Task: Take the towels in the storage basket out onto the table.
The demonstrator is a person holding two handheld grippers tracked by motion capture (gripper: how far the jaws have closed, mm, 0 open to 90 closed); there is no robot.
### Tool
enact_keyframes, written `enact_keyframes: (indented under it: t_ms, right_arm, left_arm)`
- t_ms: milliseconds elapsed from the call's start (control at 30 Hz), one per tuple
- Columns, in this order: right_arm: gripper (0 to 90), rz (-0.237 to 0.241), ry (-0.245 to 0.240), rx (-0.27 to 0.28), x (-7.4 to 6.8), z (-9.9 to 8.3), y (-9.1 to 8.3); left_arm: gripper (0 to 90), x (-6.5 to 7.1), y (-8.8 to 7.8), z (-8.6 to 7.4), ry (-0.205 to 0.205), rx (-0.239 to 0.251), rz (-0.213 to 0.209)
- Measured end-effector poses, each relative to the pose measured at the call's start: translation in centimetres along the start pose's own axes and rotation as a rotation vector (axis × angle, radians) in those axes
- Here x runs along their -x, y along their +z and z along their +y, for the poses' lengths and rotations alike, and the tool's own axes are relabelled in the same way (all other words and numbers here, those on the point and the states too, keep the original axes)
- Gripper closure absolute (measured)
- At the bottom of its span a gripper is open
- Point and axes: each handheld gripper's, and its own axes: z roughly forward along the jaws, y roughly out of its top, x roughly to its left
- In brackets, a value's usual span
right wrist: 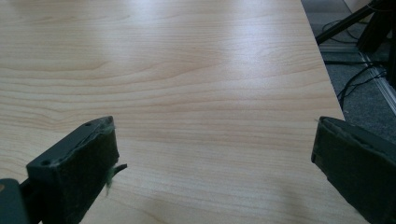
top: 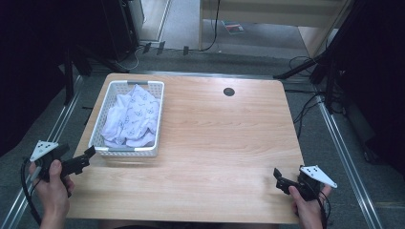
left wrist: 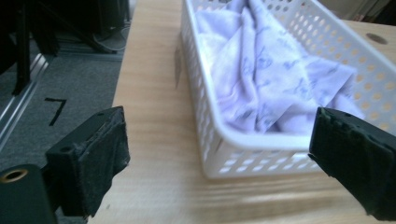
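White perforated basket [top: 128,151] sits at the table's [top: 215,138] far-left area; crumpled lavender printed cloth [top: 131,114] lies inside it, heaped toward the basket's far end; left gripper [top: 89,153] at the basket's near-left corner, jaws spread wide, nothing between them, tip just beside the basket wall, contact unclear; right gripper [top: 278,175] well apart from the basket, over the table's near-right corner, jaws likewise apart and empty.

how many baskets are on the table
1. The white basket sits near the table's left edge, holding a crumpled pale purple cloth. The left tool is open just in front of its near corner.
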Motion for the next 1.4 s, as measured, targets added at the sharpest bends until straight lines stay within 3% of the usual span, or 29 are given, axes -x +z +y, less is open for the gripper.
enact_keyframes:
  t_ms: [33, 333, 467, 833, 1200, 1400]
  right_arm:
    - [0.7, 0.001, 0.000, 0.000, 0.0, 0.0, 0.0]
    - [0.7, 0.007, 0.000, -0.003, 0.0, 0.0, 0.0]
    - [0.7, 0.010, -0.002, -0.004, 0.0, 0.0, 0.0]
    - [0.6, 0.013, -0.005, -0.008, 0.0, 0.0, 0.1]
    - [0.6, 0.019, -0.001, -0.008, 0.1, 0.0, 0.0]
    - [0.6, 0.021, 0.000, -0.009, 0.1, 0.0, 0.0]
  left_arm:
    - [4.2, 0.4, 0.1, 1.1, 0.008, -0.014, -0.010]
    - [0.9, 1.7, 1.3, 4.7, 0.056, -0.098, -0.031]
    - [0.0, 2.6, 2.6, 6.3, 0.084, -0.159, -0.051]
    - [0.0, 4.9, 6.0, 8.5, 0.144, -0.270, -0.087]
    - [0.0, 6.5, 11.0, 8.8, 0.143, -0.400, -0.118]
    - [0.0, 6.7, 12.7, 9.1, 0.124, -0.433, -0.123]
